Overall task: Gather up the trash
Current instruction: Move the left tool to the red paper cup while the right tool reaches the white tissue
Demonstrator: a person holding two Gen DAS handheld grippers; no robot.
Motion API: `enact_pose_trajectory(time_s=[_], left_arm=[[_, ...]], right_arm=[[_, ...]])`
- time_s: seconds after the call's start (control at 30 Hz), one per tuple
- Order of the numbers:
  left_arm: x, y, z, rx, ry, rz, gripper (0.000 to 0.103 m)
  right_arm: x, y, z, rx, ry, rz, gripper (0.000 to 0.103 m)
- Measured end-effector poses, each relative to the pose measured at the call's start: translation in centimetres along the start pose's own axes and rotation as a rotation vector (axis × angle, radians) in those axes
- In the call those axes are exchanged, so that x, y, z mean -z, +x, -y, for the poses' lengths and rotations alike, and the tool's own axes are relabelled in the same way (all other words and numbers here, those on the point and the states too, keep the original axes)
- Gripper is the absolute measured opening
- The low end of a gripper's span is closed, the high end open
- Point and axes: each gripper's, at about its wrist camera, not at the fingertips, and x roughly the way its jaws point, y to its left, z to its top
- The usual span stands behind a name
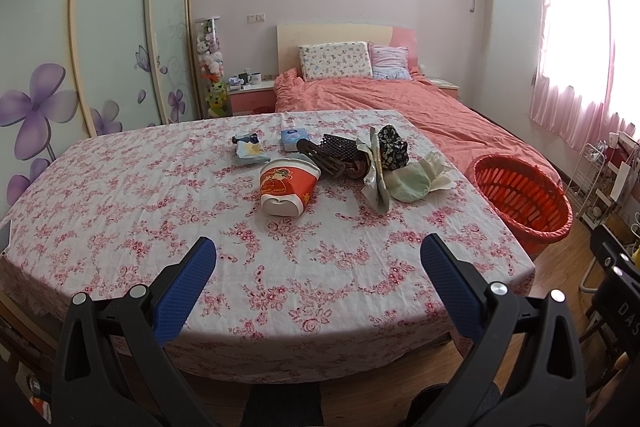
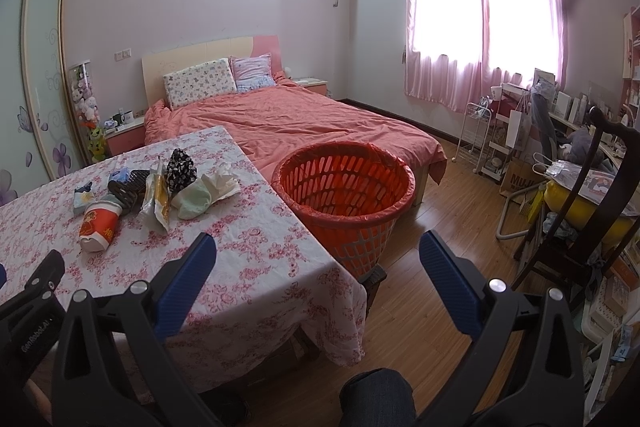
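Trash lies in a loose cluster on the flowered surface (image 1: pixel 140 195), with the red paper cup (image 1: pixel 289 188) as its nearest piece, tipped on its side with the white base facing the camera. Just behind the cup sits a dark mesh item (image 1: pixel 334 155), and behind that a small blue tissue pack (image 1: pixel 294 139). Left of the cup and farther back lies a flat blue-and-yellow wrapper (image 1: pixel 250 147). Right of the cup a crinkled silver wrapper (image 1: pixel 376 175) stands on edge, touching a pale green wad (image 1: pixel 408 181) with crumpled white paper (image 1: pixel 438 167) beside it; a black flowered cloth (image 1: pixel 392 145) sits behind these.

Well right of the cup, beside the surface's edge, stands the orange basket (image 2: pixel 348 195), lined with a red bag, between the surface and the bed (image 2: pixel 320 123).

Left gripper (image 1: pixel 318 253) hangs over the near edge, jaws spread wide and holding nothing. Right gripper (image 2: pixel 316 253) is likewise wide apart and empty, by the near corner of the surface, in front of the basket.
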Motion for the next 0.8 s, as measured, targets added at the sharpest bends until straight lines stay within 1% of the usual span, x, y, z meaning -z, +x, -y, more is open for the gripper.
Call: enact_pose_trajectory(time_s=[0.1, 0.2, 0.27, 0.33, 0.43, 0.6, 0.7, 0.73, 0.77, 0.8], left_arm=[[-0.3, 0.9, -0.2, -0.012, -0.021, -0.010, 0.101], [-0.7, 2.3, -1.6, -0.028, -0.045, -0.024, 0.101], [-1.0, 3.5, -2.7, -0.055, -0.059, -0.030, 0.101], [-1.4, 4.7, -3.5, -0.071, -0.068, -0.041, 0.101], [-2.1, 7.0, -4.5, -0.069, -0.073, -0.062, 0.101], [-3.4, 11.2, -5.0, -0.031, -0.079, -0.122, 0.101], [-3.8, 13.7, -4.8, -0.029, -0.051, -0.150, 0.101], [-3.9, 14.5, -4.6, -0.030, -0.035, -0.162, 0.101], [-4.0, 15.0, -4.6, -0.028, -0.029, -0.168, 0.101], [-4.0, 15.5, -4.5, -0.028, -0.022, -0.173, 0.101]], right_arm=[[-0.4, 1.3, -0.4, -0.033, 0.013, 0.006, 0.099], [-0.3, 3.4, -0.6, -0.069, 0.022, -0.016, 0.099], [-0.2, 4.6, -1.1, -0.095, 0.024, -0.026, 0.099], [-0.4, 5.6, -1.7, -0.092, 0.010, -0.037, 0.099], [-0.8, 7.5, -2.9, -0.090, -0.023, -0.043, 0.099], [-1.8, 11.9, -5.3, -0.160, -0.034, -0.090, 0.099], [-2.6, 15.5, -7.1, -0.214, -0.016, -0.150, 0.092], [-2.7, 16.4, -7.4, -0.230, -0.007, -0.169, 0.089], [-2.8, 17.3, -7.8, -0.244, 0.003, -0.185, 0.083], [-3.0, 18.2, -8.3, -0.256, 0.010, -0.197, 0.080]])
